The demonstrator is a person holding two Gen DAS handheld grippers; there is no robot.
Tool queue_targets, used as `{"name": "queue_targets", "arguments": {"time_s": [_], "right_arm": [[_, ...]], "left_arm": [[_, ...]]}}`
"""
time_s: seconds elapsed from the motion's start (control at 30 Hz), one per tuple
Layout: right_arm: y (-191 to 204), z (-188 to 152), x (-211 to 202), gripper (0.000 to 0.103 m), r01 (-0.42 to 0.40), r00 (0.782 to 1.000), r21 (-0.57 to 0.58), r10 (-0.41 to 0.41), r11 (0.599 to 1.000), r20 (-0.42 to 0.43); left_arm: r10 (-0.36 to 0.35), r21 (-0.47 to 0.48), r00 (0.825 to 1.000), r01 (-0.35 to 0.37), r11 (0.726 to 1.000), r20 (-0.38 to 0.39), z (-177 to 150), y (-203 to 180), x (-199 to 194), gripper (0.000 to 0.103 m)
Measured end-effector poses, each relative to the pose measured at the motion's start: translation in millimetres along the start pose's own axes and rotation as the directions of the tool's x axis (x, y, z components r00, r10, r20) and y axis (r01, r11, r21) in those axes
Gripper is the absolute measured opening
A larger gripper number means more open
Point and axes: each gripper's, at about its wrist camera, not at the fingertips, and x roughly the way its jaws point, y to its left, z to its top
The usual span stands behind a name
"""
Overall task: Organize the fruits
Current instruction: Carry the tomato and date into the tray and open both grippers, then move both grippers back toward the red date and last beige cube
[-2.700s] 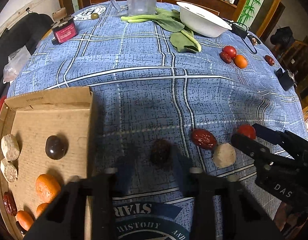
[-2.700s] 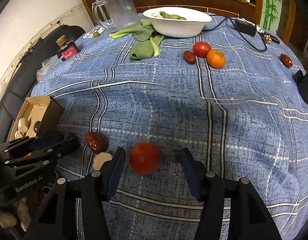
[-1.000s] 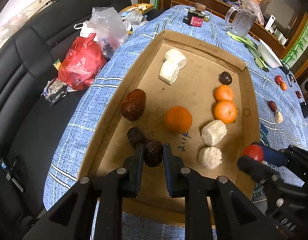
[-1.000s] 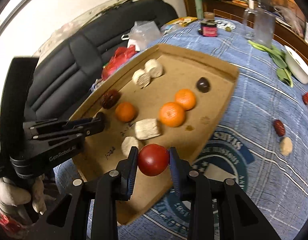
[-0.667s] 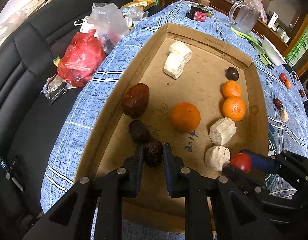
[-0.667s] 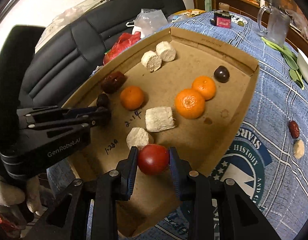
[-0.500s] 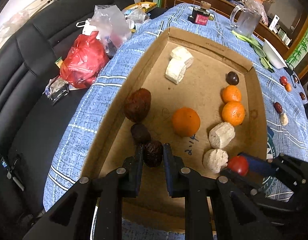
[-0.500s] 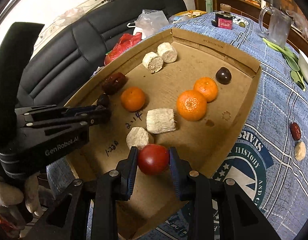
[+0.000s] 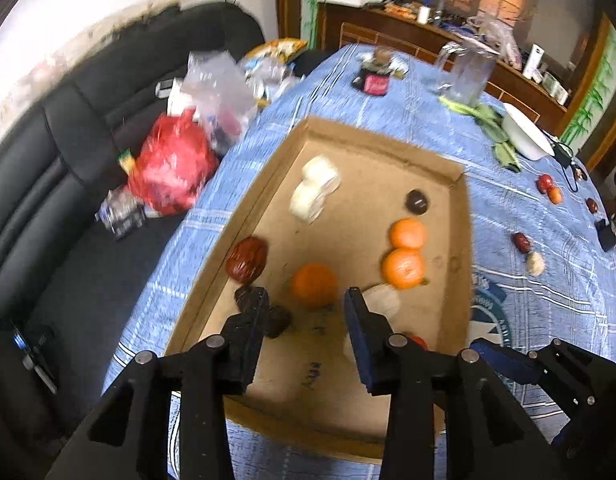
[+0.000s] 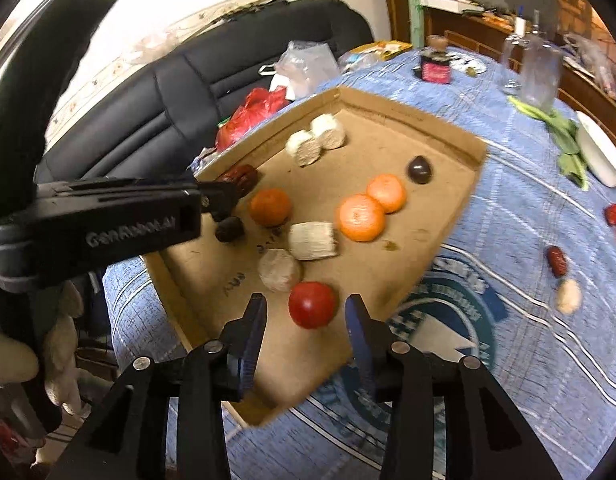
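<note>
Cardboard tray [image 10: 460,184] now bears both drops, so let each opening gripper, left [image 9: 305,318] and right [image 10: 305,322], lift straight off its dark date [image 9: 276,322] and red tomato [image 10: 312,304] (neither pinched), nudging nothing.

Matt cardboard tray [image 10: 460,204] – glossy red tomato [image 10: 312,304] (smooth skin) – woven blue tablecloth [image 10: 528,360].
</note>
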Motion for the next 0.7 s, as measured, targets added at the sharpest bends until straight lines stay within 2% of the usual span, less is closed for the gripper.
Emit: {"name": "queue_targets", "arguments": {"time_s": [0.13, 0.23, 0.33, 0.57, 0.7], "right_arm": [[-21.0, -9.4, -23.8, 0.046, 0.035, 0.999, 0.044, -0.036, 0.998, 0.034], [-37.5, -16.5, -41.8, 0.052, 0.055, 0.996, 0.083, -0.061, 0.995, 0.064], [-53.6, -23.0, -57.9, 0.054, 0.067, 0.993, 0.123, -0.079, 0.99, 0.09], [-81.9, -31.5, -82.9, 0.054, 0.098, 0.984, 0.198, -0.125, 0.975, 0.126], [-91.0, -36.7, -91.0, 0.056, 0.105, 0.981, 0.223, -0.138, 0.969, 0.139]], "left_arm": [[0.044, 0.093, 0.995, -0.052, 0.994, 0.085, 4.2, -36.9, -30.0, 0.048], [0.061, 0.165, 0.988, -0.084, 0.983, 0.144, 4.3, -68.5, -51.2, 0.053], [0.074, 0.219, 0.98, -0.115, 0.969, 0.184, 2.8, -92.6, -65.7, 0.056], [0.081, 0.295, 0.968, -0.151, 0.944, 0.237, -4.5, -132.5, -87.6, 0.059], [0.076, 0.308, 0.965, -0.155, 0.939, 0.253, -6.1, -140.5, -94.7, 0.06]]}}
